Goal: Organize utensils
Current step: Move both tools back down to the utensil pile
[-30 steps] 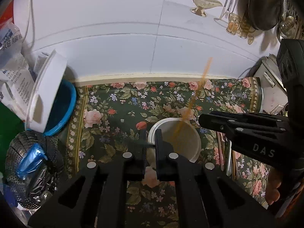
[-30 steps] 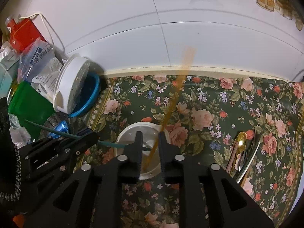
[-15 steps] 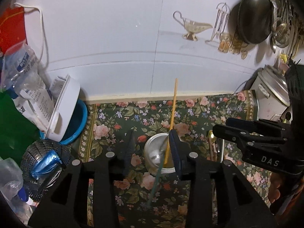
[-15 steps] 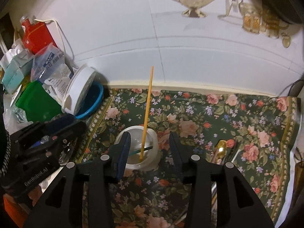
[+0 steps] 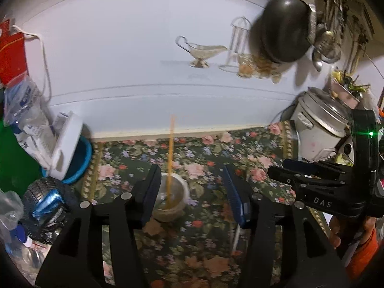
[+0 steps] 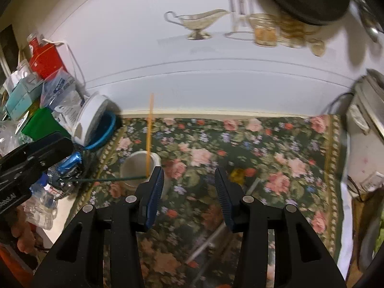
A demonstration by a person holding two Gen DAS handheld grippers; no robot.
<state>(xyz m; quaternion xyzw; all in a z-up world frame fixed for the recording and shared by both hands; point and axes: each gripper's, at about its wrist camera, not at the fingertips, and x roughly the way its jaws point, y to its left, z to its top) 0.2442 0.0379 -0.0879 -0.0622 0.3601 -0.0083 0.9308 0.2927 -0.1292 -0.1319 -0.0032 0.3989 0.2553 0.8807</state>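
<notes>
Both grippers have pulled back and up from the white cup (image 6: 140,169) since a moment ago, when each was pinched close over its rim — now the cup sits farther off and lower in both wrist views. The left gripper (image 5: 192,187) has just been opening its jaws; they stand apart with nothing between the pads. The right gripper (image 6: 189,187) has loosened as well and is likewise released, gripping nothing, its jaws framing only the floral cloth (image 6: 264,148).

The orange stick (image 6: 150,129) stands upright in the cup, its top reaching up in front of the white wall. A thin dark green stick (image 6: 108,179) leans out of the cup to the left, lying nearly level over the rim. The cup rests on the cloth near its left edge, beside a blue bowl (image 6: 105,132) with a white lid (image 6: 90,117) propped against it. More utensils lie on the cloth to the right of the cup — blurred, one gold-coloured (image 6: 236,175).
</notes>
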